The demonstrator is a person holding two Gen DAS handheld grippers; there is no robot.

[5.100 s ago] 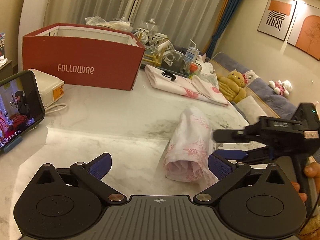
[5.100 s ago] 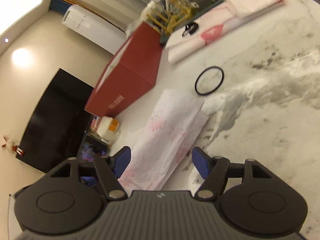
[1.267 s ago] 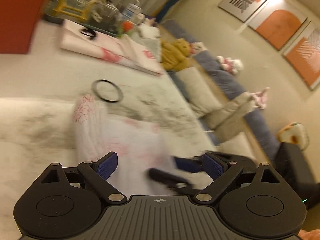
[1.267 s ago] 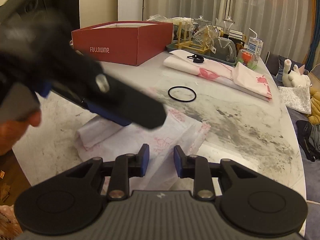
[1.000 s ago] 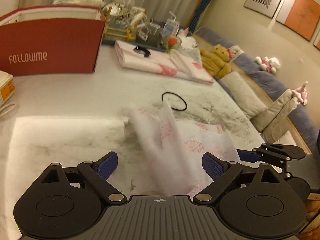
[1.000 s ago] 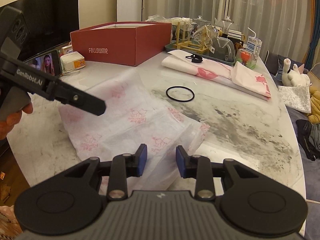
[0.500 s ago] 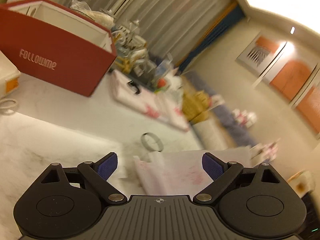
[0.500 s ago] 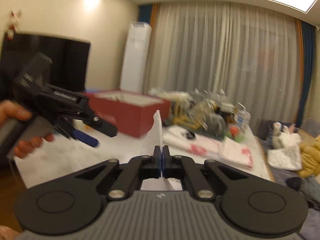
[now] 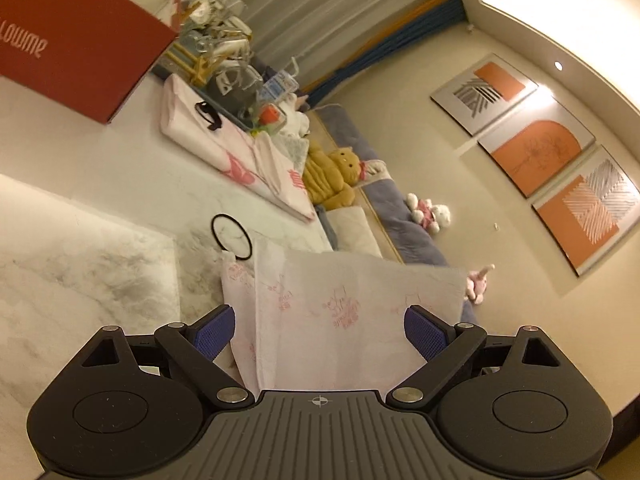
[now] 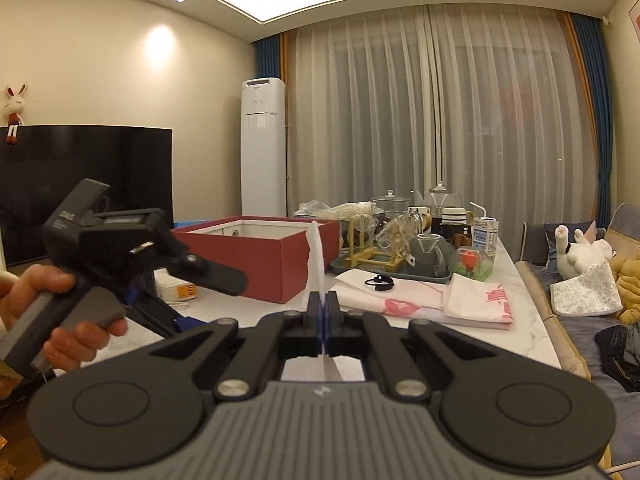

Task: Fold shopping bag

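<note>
The shopping bag (image 9: pixel 344 312), thin white plastic with a pink print, is off the table (image 9: pixel 80 264) for most of its spread and hangs as an open sheet in the air. In the right wrist view it shows edge-on as a narrow white strip (image 10: pixel 317 264) rising out of the right gripper (image 10: pixel 322 312), whose jaws are pressed together and pinching it. In the left wrist view the sheet stands between the spread jaws of the left gripper (image 9: pixel 320 328); neither blue pad touches it, so this gripper holds nothing. The same gripper appears at the left of the right wrist view, carried by the person's left hand (image 10: pixel 60 320).

Judged from this, the fold is barely begun. The bag is lifted and stretched flat, with loose creases and a hanging flap at its left edge, and no neat fold shows in it. What seems left is a second grip by the left gripper on the free edge, laying or doubling the sheet, and the repeated folds down to a small packet. A black hair-tie ring (image 9: pixel 232 236) lies on the table just beyond the bag, perhaps meant to bind the finished packet. Farther off lie already folded pink-printed bags (image 10: pixel 424 302), beside a red cardboard box (image 10: pixel 280 252).
</note>
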